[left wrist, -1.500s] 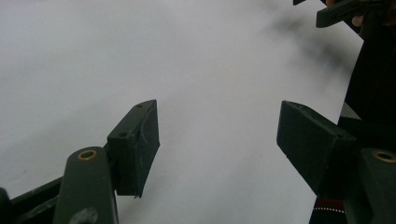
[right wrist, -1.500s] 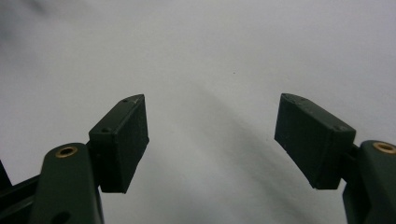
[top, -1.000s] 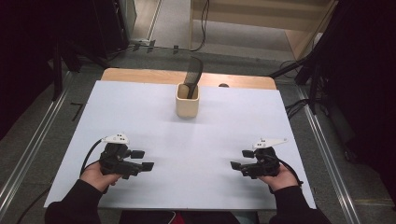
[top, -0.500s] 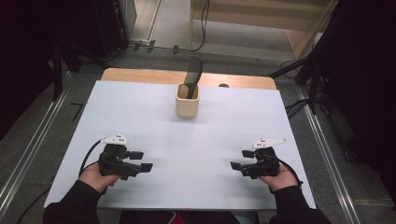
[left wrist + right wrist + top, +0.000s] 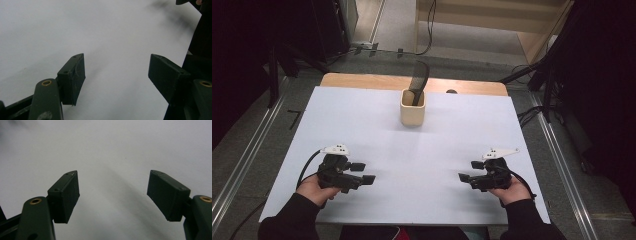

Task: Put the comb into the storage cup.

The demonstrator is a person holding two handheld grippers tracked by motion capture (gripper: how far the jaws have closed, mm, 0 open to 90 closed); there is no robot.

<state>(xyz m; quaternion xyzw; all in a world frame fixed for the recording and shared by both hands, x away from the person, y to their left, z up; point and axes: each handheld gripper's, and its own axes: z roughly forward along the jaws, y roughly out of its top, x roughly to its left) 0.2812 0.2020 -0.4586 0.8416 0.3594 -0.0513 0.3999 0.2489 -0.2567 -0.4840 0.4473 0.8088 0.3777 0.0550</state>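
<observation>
A cream square holder point(image 5: 412, 109) stands at the far middle of the white table top point(image 5: 412, 150), with a dark curved tool point(image 5: 418, 80) sticking up out of it. My left gripper point(image 5: 364, 173) rests low at the near left, pointing toward the middle, open with nothing between its jaws. My right gripper point(image 5: 469, 171) mirrors it at the near right, also open and empty. In the left gripper view, the left gripper point(image 5: 116, 67) frames bare white surface. The right gripper point(image 5: 113, 187) in its own view frames the same plain white.
A wooden strip point(image 5: 362, 80) runs along the table's far edge. Metal rails point(image 5: 247, 155) flank both sides of the table. Cables point(image 5: 532, 112) and dark stands sit on the floor beyond the far right corner.
</observation>
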